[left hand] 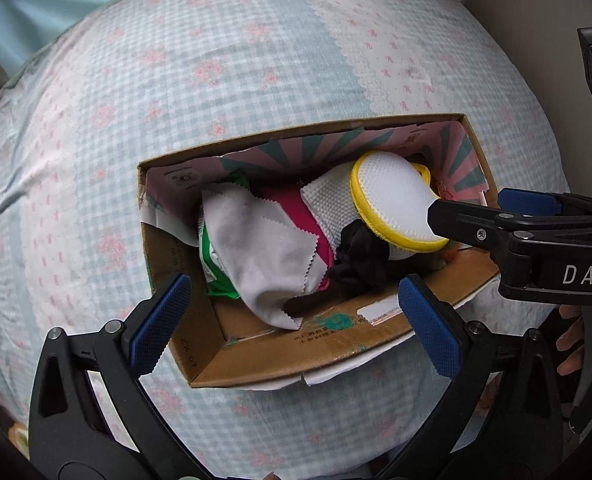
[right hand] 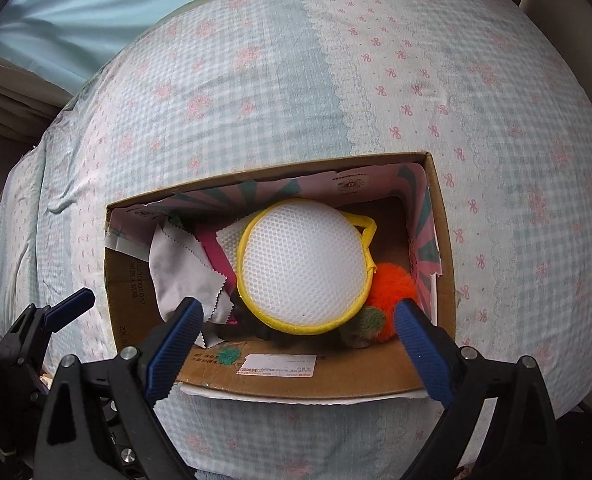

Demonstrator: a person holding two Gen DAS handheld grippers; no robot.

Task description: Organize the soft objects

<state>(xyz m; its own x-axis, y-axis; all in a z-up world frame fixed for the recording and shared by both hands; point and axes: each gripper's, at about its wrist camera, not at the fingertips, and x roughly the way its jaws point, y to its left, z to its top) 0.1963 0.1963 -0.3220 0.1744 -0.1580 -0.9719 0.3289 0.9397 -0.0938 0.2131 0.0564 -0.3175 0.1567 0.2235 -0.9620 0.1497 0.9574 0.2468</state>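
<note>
An open cardboard box lies on the bed. In it are a round white mesh pouch with a yellow rim, a grey cloth, a magenta cloth, a white textured cloth, a black fabric piece, a green packet and an orange fluffy ball. My left gripper is open over the box's near wall. My right gripper is open and empty just above the pouch; it also shows in the left wrist view.
The box rests on a blue checked bedsheet with pink bows. A light blue curtain hangs behind the bed. A white label sticks on the box's near wall. A hand shows at right.
</note>
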